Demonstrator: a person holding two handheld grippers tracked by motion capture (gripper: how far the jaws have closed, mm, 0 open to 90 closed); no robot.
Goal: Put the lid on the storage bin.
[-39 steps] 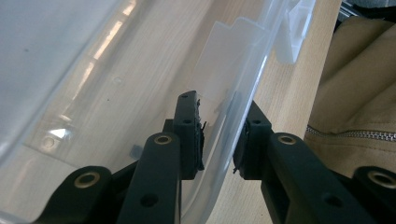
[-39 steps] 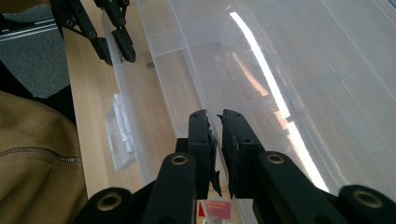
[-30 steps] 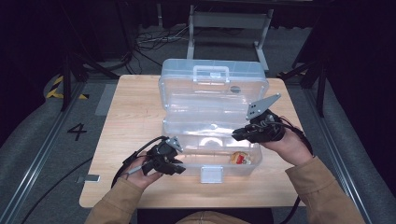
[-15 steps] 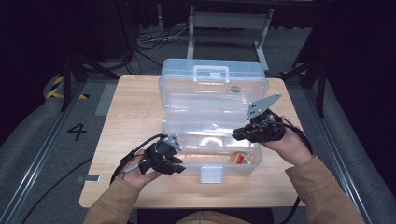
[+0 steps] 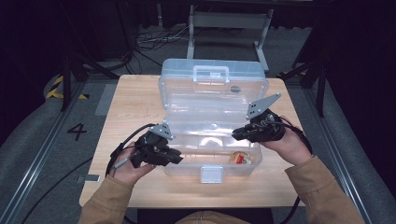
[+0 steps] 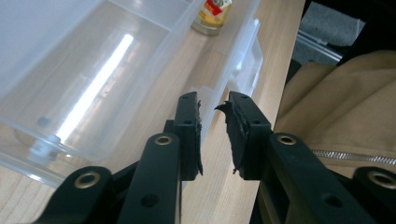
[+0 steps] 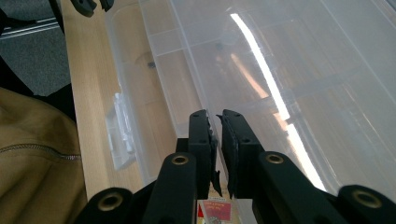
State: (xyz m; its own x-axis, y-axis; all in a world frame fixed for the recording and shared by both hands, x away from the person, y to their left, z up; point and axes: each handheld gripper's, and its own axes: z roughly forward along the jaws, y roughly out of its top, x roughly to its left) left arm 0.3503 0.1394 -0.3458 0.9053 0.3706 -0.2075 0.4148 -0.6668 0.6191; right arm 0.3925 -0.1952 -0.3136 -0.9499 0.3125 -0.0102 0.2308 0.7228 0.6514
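A clear plastic toolbox (image 5: 187, 169) stands open on the wooden table (image 5: 130, 107), its lid (image 5: 212, 91) upright at the back. A clear tray (image 5: 205, 128) lies across the box. A small jar with a red and yellow label (image 5: 240, 158) (image 6: 215, 11) sits in the box's front right. My right gripper (image 5: 236, 134) (image 7: 217, 116) is shut on the tray's right edge. My left gripper (image 5: 180, 158) (image 6: 214, 102) hovers at the box's front left; its jaws have just been closing and stand slightly apart. The box's front rim lies just ahead of them, untouched.
The box's white latch (image 5: 211, 173) hangs at the middle of its front wall. Bare table lies left of the box and along the front edge. A tan sleeve (image 6: 345, 112) sits close behind the table edge. Black stands and cables occupy the floor beyond.
My left gripper has lifted a little beside the box's front left corner. The right gripper, the tray and the jar have stayed where they were.
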